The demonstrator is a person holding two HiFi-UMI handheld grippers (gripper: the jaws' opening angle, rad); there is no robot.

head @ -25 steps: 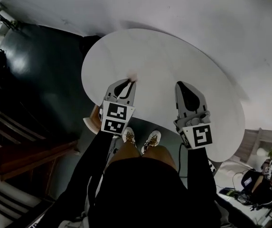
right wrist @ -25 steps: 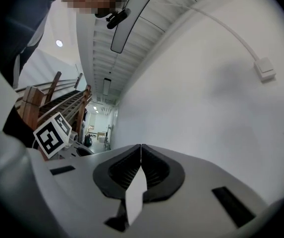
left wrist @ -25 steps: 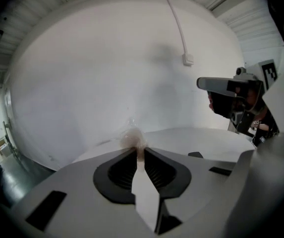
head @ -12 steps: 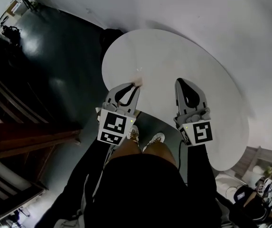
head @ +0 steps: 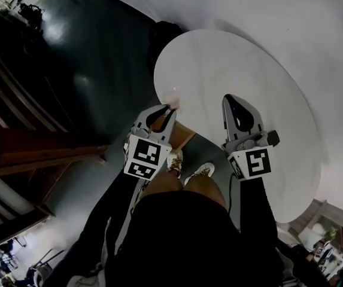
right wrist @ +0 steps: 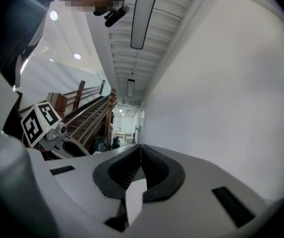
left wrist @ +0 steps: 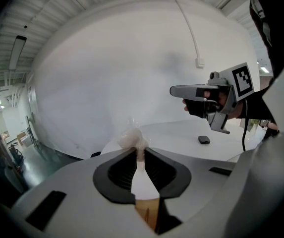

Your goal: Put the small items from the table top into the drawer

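Left gripper (left wrist: 139,150): jaws nearly together, pinching 1 small pale wrapped item (left wrist: 131,137) at the very tips. Right gripper (right wrist: 141,147): jaws closed together, nothing in them. It hangs off to the left gripper's right, above the white table (head: 249,70).

Risk 1: the hold is only on the near end of a crinkly clear wrapper, and most of the item sticks out past the tips. I judge a quick swing or a bump on the table edge could slide it out onto the floor.

Risk 2: a brown panel (head: 182,134) shows just under the left gripper. I take it for the drawer but can't confirm. Releasing early would miss it.

Item axis: its long axis follows the jaws' own line, free end pointing ahead and slightly up. 1 small dark item (left wrist: 204,140) lies on the table ahead-right.
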